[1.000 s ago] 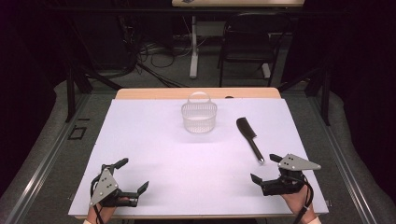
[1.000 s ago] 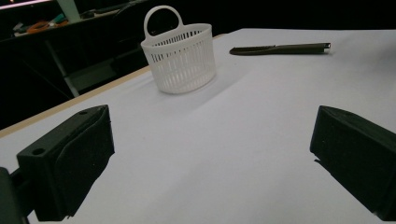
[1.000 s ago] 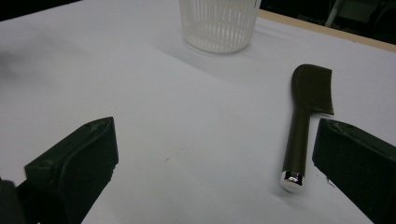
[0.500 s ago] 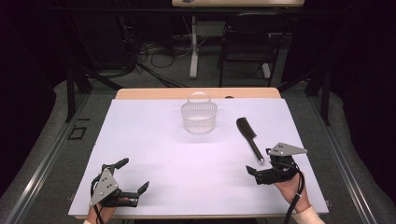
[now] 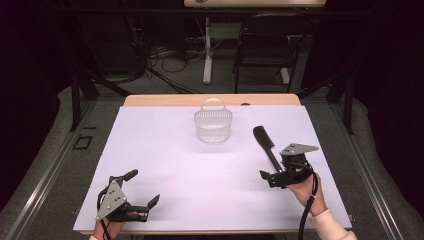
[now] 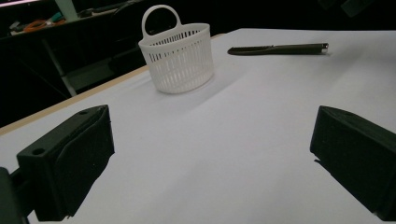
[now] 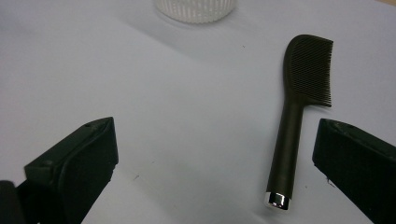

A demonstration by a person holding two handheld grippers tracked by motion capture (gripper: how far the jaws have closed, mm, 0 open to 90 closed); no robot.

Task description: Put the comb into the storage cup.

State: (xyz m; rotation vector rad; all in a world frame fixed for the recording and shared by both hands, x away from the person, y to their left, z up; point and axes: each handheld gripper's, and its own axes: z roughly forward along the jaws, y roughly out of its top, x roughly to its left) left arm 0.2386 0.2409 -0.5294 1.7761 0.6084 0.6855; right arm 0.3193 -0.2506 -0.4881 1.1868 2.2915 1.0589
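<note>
Comb (image 5: 265, 145) is being shown lying flat on the white surface (image 5: 200, 170), to the right of the white basket (image 5: 213, 124) and well apart from it. Surface, basket, grippers and comb are being listed in that order. The right gripper (image 5: 274, 176) is being held just beside the comb's handle end, its jaws spread wide apart with the handle lying between them, untouched. The left gripper (image 5: 142, 190) is being held at the near left corner, its jaws likewise apart around nothing.
</note>
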